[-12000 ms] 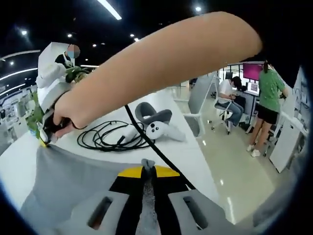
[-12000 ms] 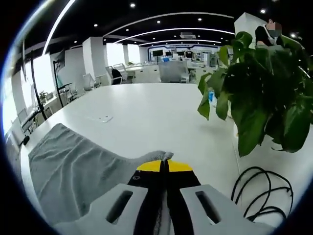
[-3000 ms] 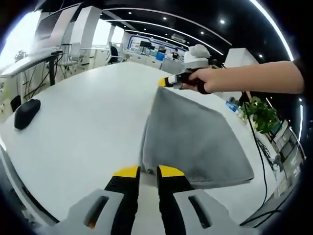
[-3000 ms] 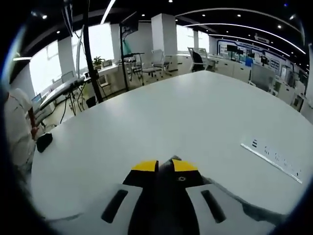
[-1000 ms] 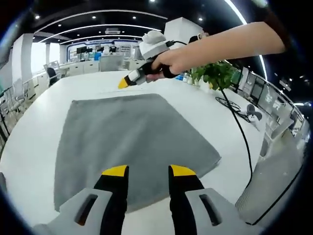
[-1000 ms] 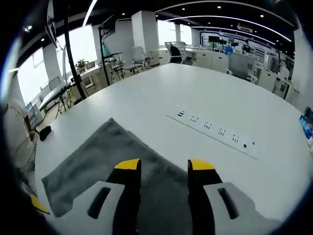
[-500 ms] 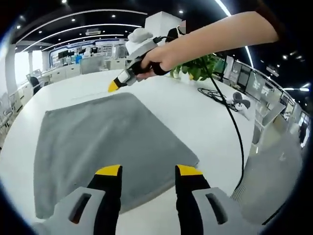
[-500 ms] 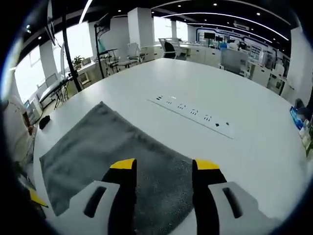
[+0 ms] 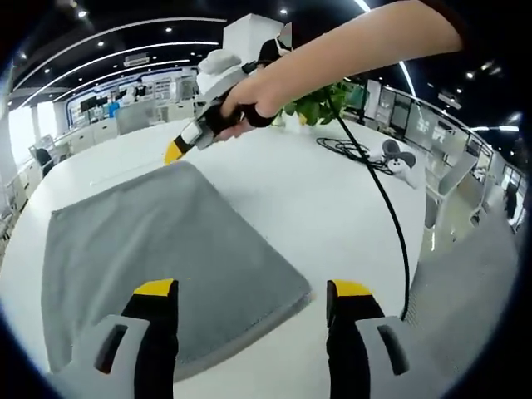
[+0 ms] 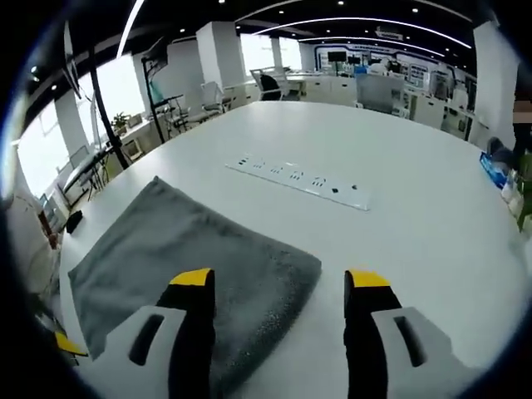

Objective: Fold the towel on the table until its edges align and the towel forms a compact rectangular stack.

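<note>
**Grey towel lies folded on the white table, both grippers spread wide above it**

The white table (image 9: 274, 199) is the largest thing in both views, a broad round-edged top in an open office. On it lies the grey towel (image 9: 158, 249), folded flat into a rough rectangle. In the left gripper view the towel reaches from between the yellow-tipped fingers (image 9: 155, 289) away to the far side, with one near corner lying between the two fingers, closer to the right-hand one. In the right gripper view the towel (image 10: 191, 266) spreads out ahead of and under the left-hand finger (image 10: 192, 278), and its rounded corner sits between the two fingers.

The left gripper (image 9: 253, 289) is spread wide and has hold of nothing; its tips hang over the near edge of the towel and the bare table beside it. The right gripper (image 10: 281, 279) is likewise spread wide and has hold of nothing. In the left gripper view the right gripper (image 9: 187, 141) comes in held in a hand (image 9: 241, 104), its yellow tip just beyond the towel's far corner.

A white power strip (image 10: 295, 181) lies on the table well ahead of the right gripper's fingers, past the towel. A black cable (image 9: 382, 195) runs across the table to the right of the left gripper's fingers. A green plant (image 9: 320, 100) stands beyond the hand.
</note>
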Demonstrator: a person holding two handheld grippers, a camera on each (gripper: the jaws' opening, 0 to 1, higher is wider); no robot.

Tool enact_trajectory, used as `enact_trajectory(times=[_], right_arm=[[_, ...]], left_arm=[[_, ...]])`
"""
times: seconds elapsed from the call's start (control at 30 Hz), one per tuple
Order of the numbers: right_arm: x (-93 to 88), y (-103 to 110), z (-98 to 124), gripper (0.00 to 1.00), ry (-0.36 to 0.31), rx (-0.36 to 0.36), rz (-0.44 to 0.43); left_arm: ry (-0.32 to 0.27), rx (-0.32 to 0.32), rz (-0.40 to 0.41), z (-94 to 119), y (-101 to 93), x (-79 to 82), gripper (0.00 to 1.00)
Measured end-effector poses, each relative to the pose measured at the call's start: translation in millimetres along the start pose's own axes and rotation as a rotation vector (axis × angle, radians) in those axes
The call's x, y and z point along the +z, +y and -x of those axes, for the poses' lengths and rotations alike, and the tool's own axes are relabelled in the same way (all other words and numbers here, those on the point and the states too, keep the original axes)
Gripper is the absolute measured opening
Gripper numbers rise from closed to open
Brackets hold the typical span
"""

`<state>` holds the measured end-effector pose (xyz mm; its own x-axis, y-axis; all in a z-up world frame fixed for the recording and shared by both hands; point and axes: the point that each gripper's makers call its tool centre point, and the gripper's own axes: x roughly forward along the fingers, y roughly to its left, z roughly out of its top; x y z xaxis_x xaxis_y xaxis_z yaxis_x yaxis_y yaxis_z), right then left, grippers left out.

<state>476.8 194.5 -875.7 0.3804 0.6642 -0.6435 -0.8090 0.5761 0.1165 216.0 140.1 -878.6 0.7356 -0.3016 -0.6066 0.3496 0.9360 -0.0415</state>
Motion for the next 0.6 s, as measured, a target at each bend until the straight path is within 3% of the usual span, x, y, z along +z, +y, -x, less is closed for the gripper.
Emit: enact_trajectory(times=[0.23,0.5,0.6], right_arm=[[-12.7,-9,-5,0.58,0.009,0.015,-0.031],[-17.0,-12,-10,0.53,0.010,0.040,-0.032],[-19.9,-10,-12,0.43,0.016,0.068,-0.073]], left_arm=[[0.035,-0.037,-0.047,-16,-21.9,0.7,0.74],[0.082,-0.041,-0.070,-24,-31.3,-6.0,0.67],[0.114,-0.062,-0.067,-25,-37.3,-11.4,0.55]])
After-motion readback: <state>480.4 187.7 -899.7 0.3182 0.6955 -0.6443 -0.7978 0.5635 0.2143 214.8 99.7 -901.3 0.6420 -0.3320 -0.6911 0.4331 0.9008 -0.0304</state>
